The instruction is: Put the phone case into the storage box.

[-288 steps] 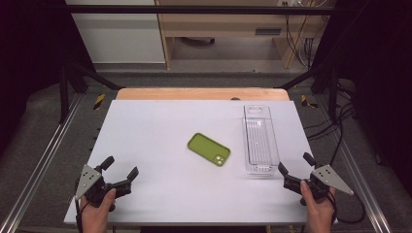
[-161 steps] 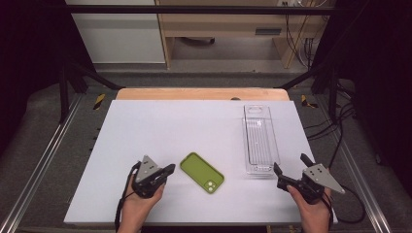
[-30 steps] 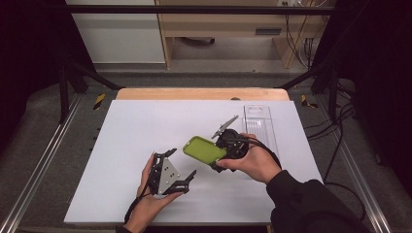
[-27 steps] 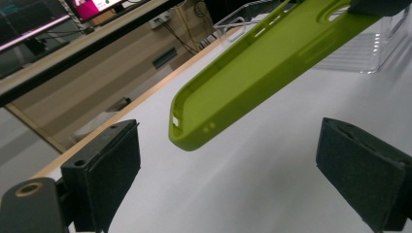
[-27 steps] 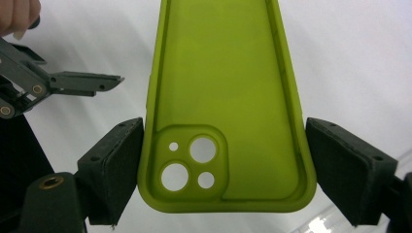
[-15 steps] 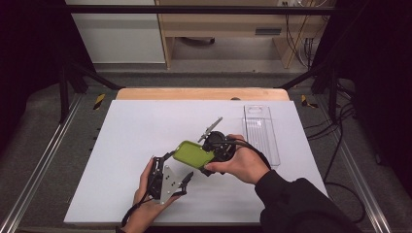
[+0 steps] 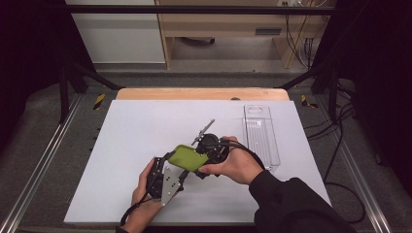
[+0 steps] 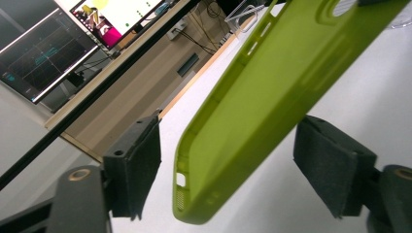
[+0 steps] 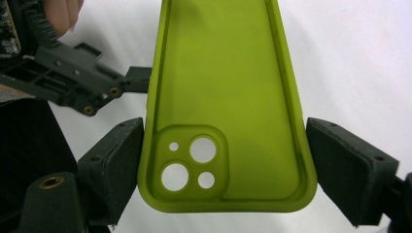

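Observation:
A lime-green phone case is held above the white table. My right gripper is shut on it. In the right gripper view the two pads press the case on its long edges at the camera-cutout end. The case's other end reaches between the jaws of my left gripper, which sits just left of and below it in the high view. Those jaws have just been closing. A narrow gap shows beside the left pad, so they are not gripping.
A clear plastic tray lies on the table to the right of both hands. The table's wooden far edge and metal frame rails border it. Cables trail on the floor at the right.
The right hand has carried the green case leftward and nearer, bringing its free end between the left gripper's jaws. Those jaws stand narrower than before. The left hand stayed put.

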